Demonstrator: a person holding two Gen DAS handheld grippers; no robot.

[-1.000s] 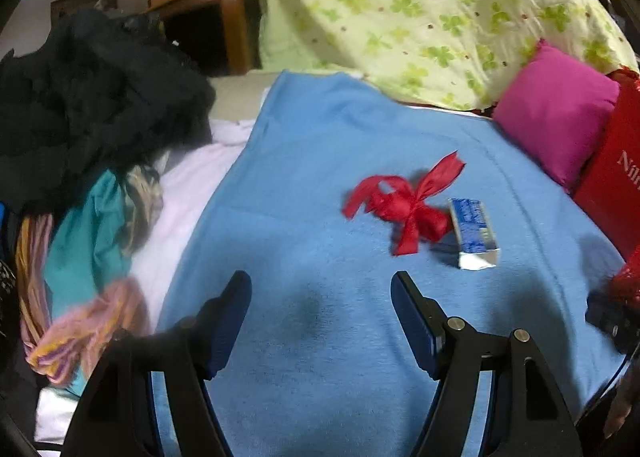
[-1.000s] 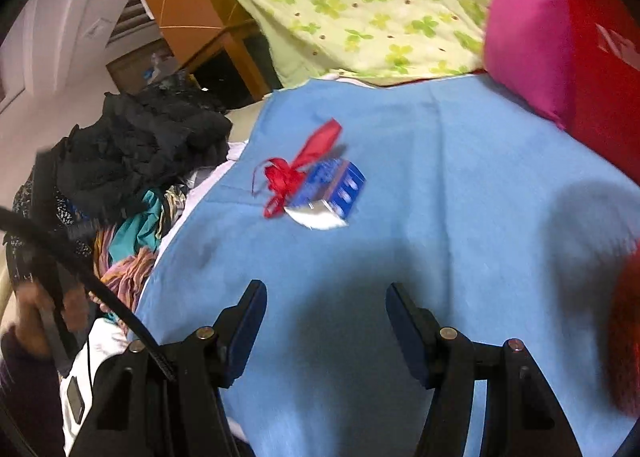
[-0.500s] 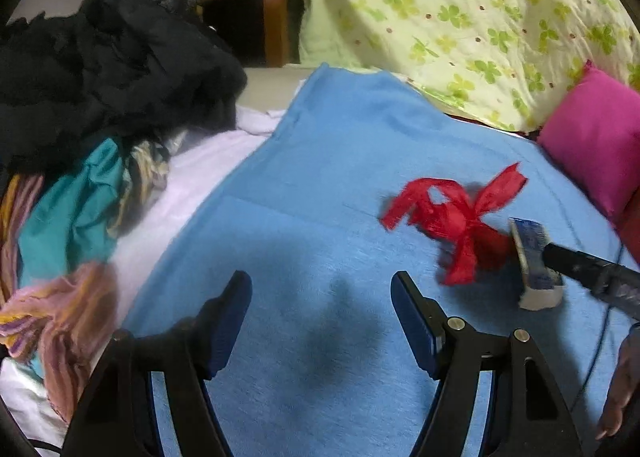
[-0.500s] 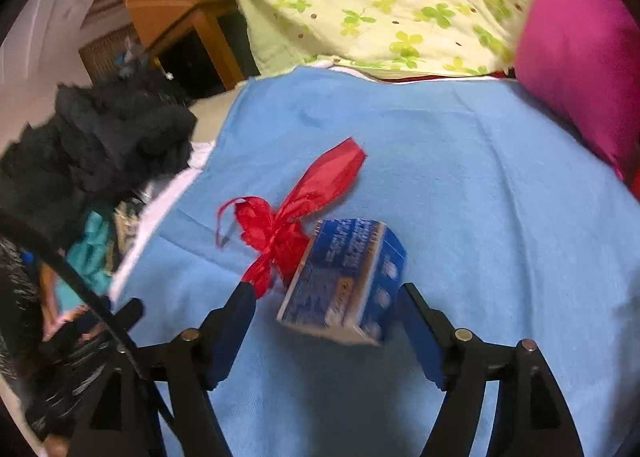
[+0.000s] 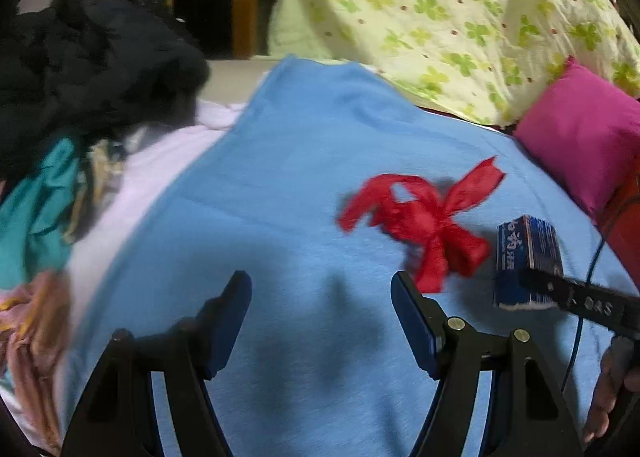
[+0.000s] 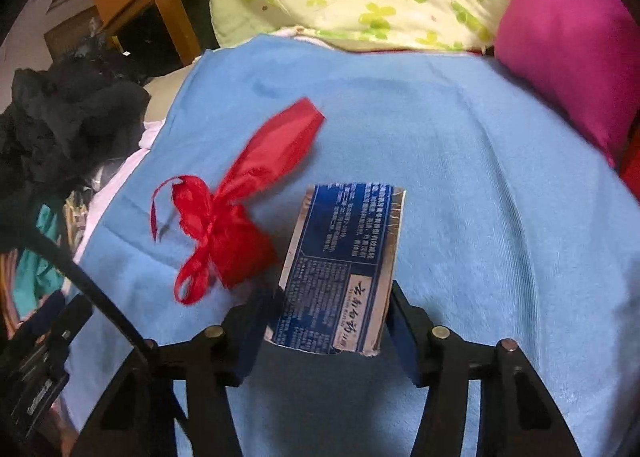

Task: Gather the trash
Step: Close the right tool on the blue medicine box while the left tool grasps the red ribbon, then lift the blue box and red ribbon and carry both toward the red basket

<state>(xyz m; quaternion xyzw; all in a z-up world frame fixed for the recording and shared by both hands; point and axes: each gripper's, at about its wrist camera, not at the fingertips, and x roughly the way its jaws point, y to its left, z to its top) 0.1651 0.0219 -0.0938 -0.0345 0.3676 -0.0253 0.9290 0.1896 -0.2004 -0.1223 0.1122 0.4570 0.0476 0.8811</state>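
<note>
A blue box [image 6: 340, 273] is clamped between the pads of the right gripper [image 6: 332, 321], whose jaws have just been closing on it — the box is gripped by its sides at the near end, its torn end toward the camera, and nothing can be seen inside it. A red ribbon [image 6: 236, 217] is laid on the blue blanket [image 6: 480, 177] just beside the box. The left gripper [image 5: 320, 321] is held apart above bare blanket, jaws spread with nothing between them. A pink cushion [image 5: 580, 137] is set at the blanket's far right edge.
</note>
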